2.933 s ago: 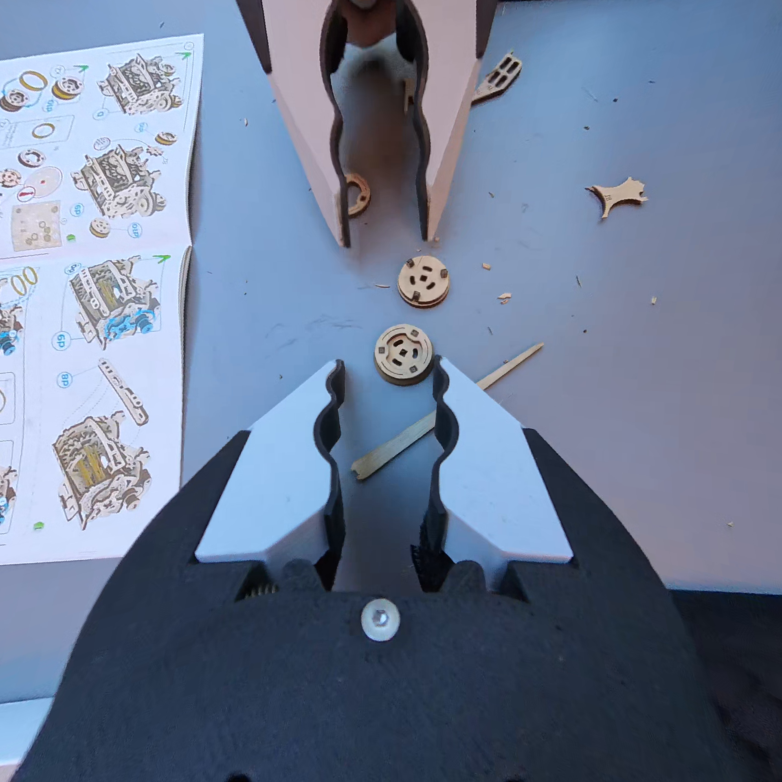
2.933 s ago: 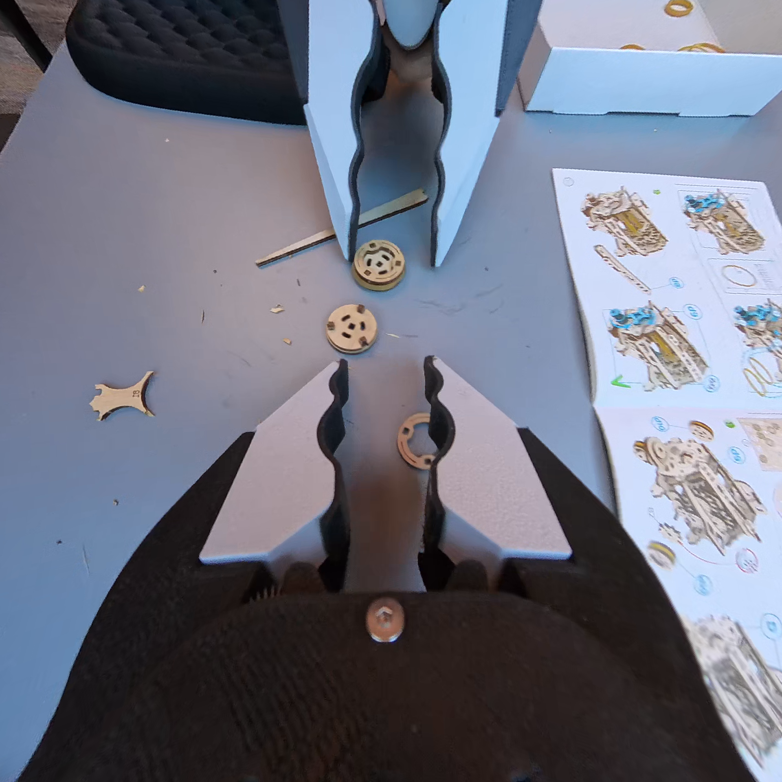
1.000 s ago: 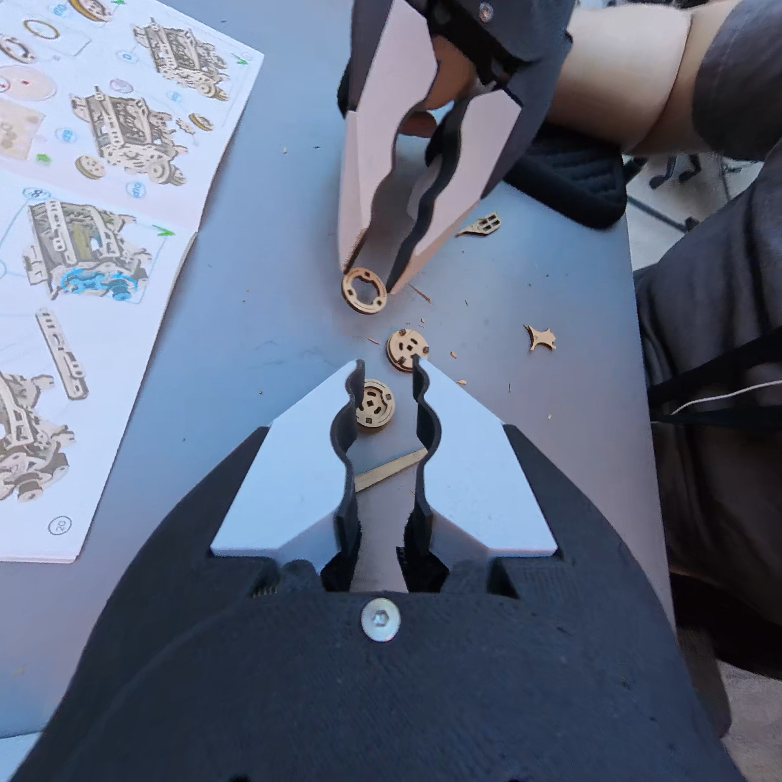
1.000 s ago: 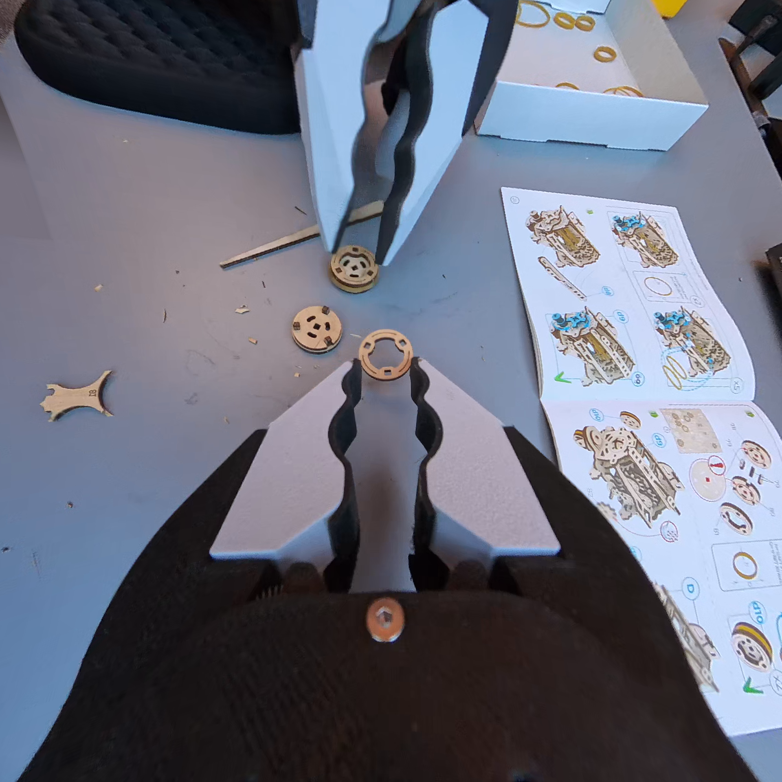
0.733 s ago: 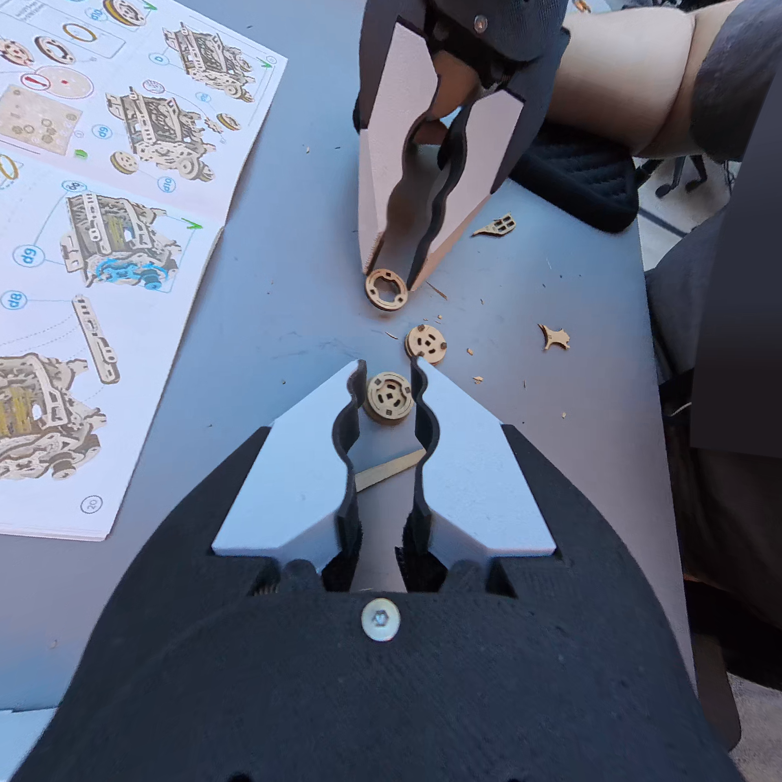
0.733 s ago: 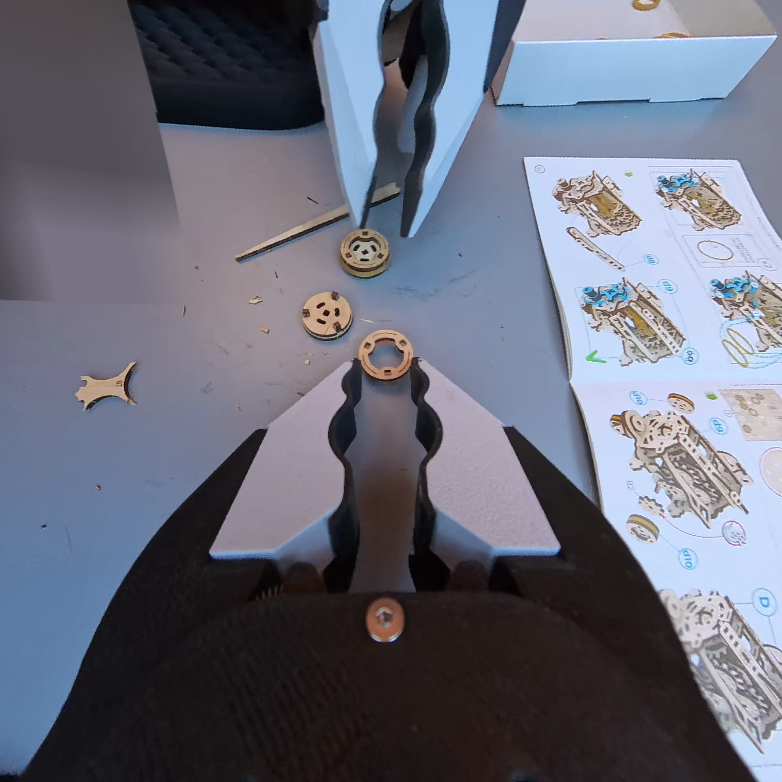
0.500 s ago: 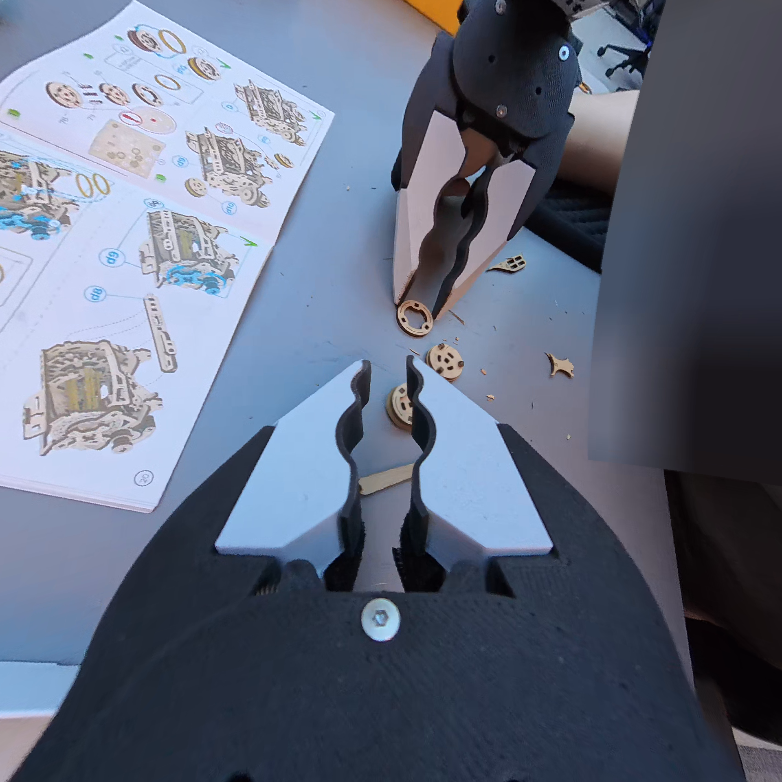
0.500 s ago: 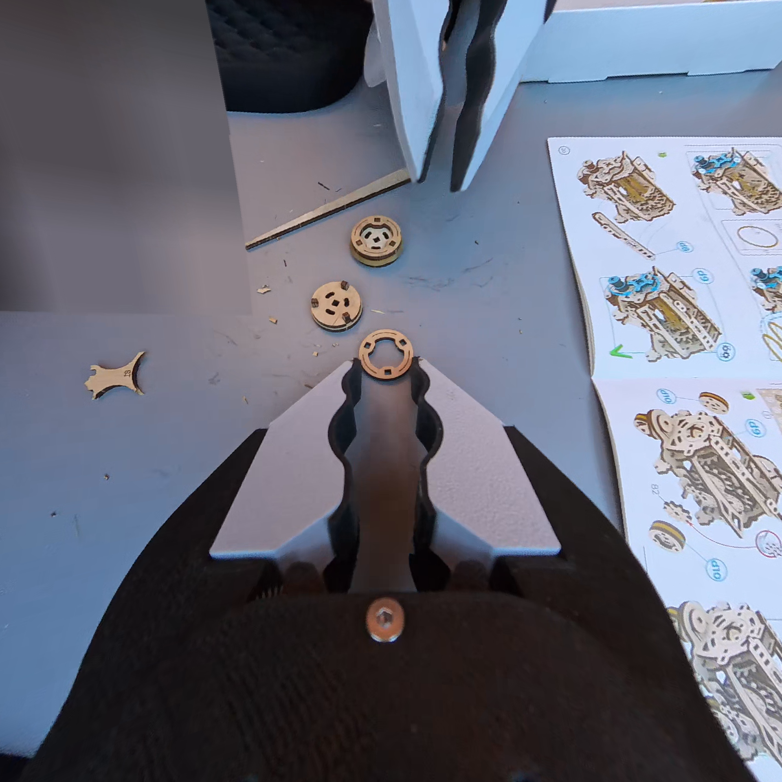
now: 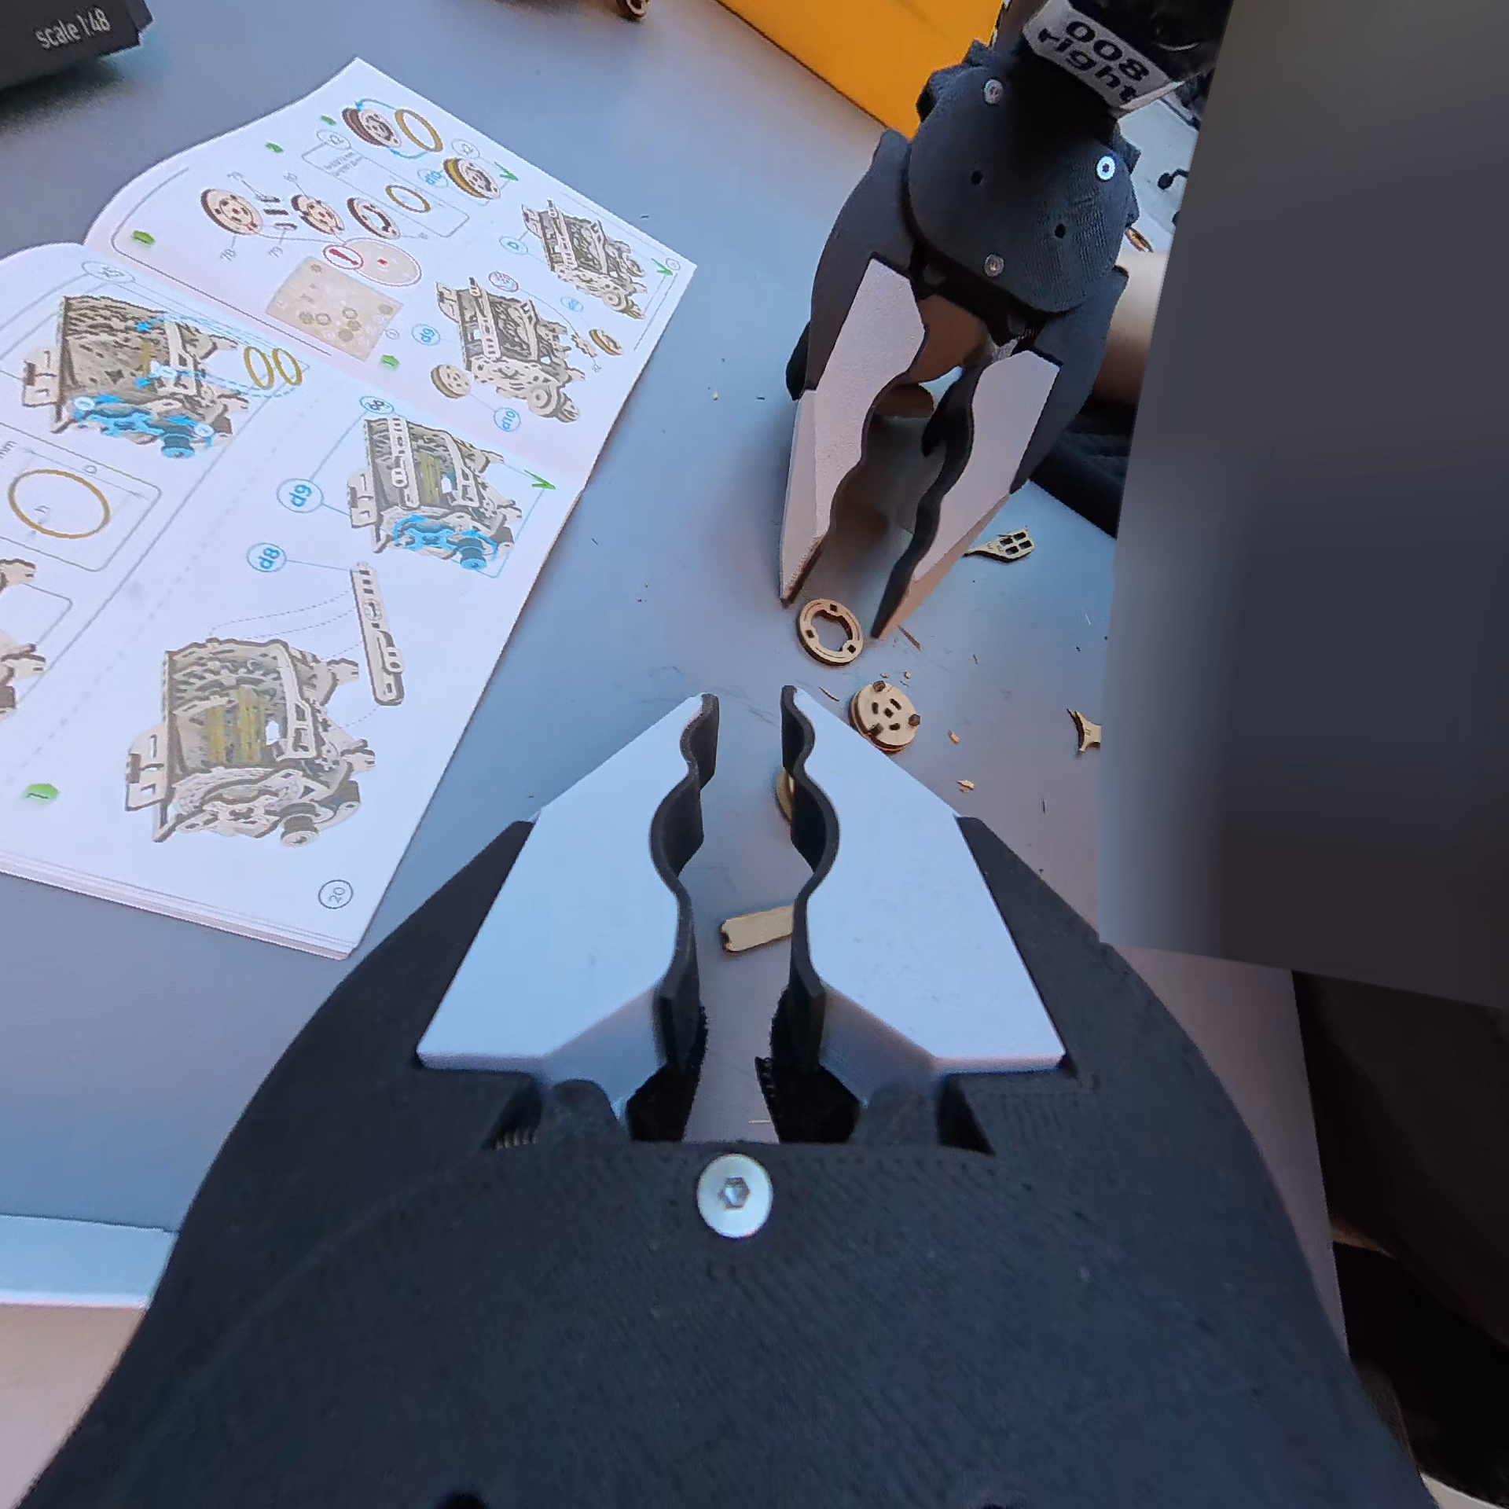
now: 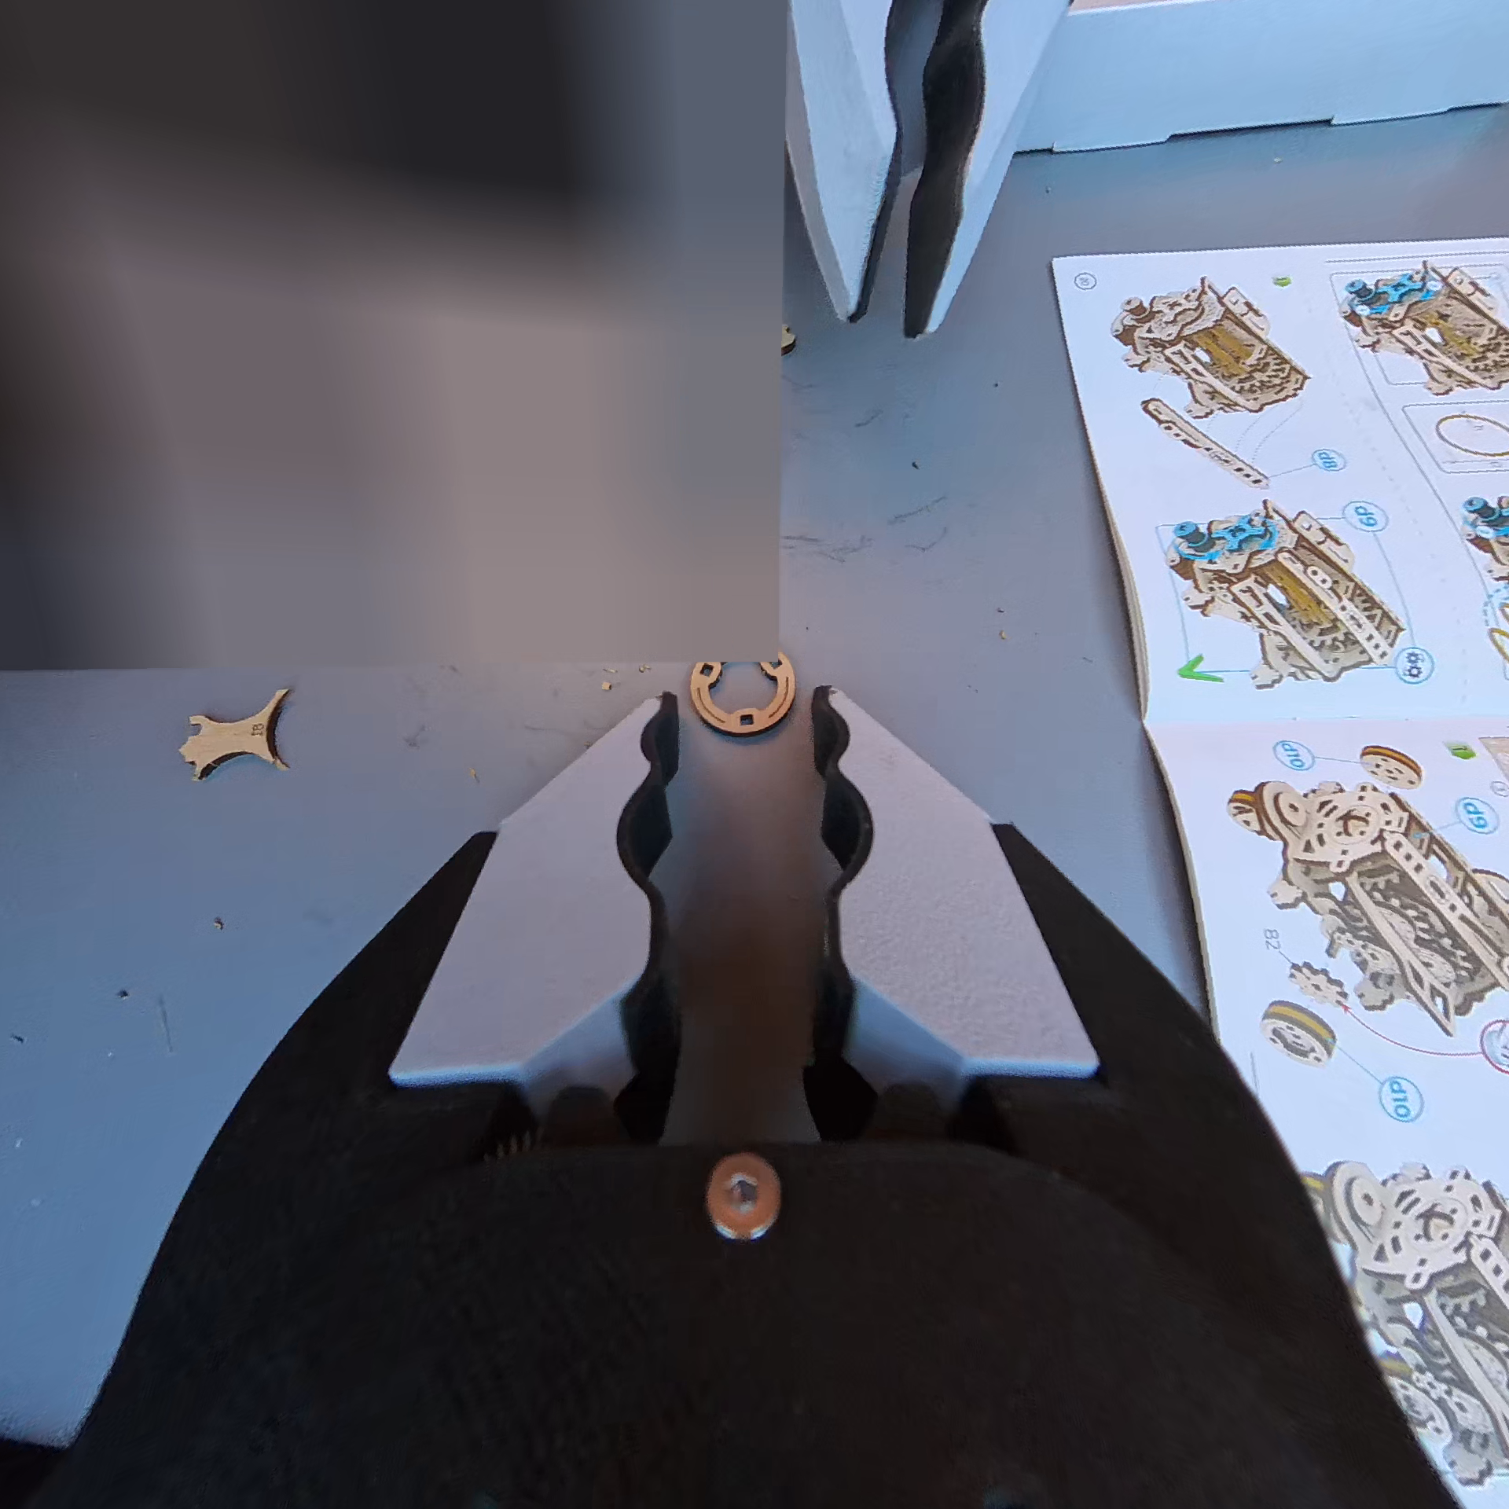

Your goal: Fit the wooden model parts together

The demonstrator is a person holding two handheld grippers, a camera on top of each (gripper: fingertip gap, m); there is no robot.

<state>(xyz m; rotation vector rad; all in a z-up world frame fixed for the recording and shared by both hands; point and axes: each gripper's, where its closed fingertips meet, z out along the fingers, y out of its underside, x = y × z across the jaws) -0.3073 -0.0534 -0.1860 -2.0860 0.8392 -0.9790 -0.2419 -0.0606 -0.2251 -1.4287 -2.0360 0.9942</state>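
Note:
A thin wooden ring (image 10: 739, 723) lies flat on the grey table (image 10: 939, 490) between the tips of my right gripper (image 10: 743, 701). Its jaws are open and stand just clear of the ring on both sides. In the left wrist view the ring (image 9: 829, 653) lies under the right gripper (image 9: 834, 614). A slotted wooden disc (image 9: 883, 716) lies beside it. My left gripper (image 9: 747, 701) is open and empty above the table. Its right finger hides most of a second wooden disc (image 9: 784, 792). A wooden stick (image 9: 755, 928) lies under it.
An open instruction booklet (image 9: 327, 490) lies left of the left gripper and shows in the right wrist view (image 10: 1306, 571). A white box (image 10: 1225, 82) stands at the far side. Wooden scraps (image 10: 237, 735) and chips lie scattered. The left gripper (image 10: 886, 322) hangs ahead. The tips of one gripper are about 9 cm away from the tips of the other. The wooden stick (image 9: 755, 928) is about 6 cm from my left fingertips.
My left gripper has lifted and drawn back from the disc that sat between its tips. My right gripper's jaws have widened slightly around the ring.

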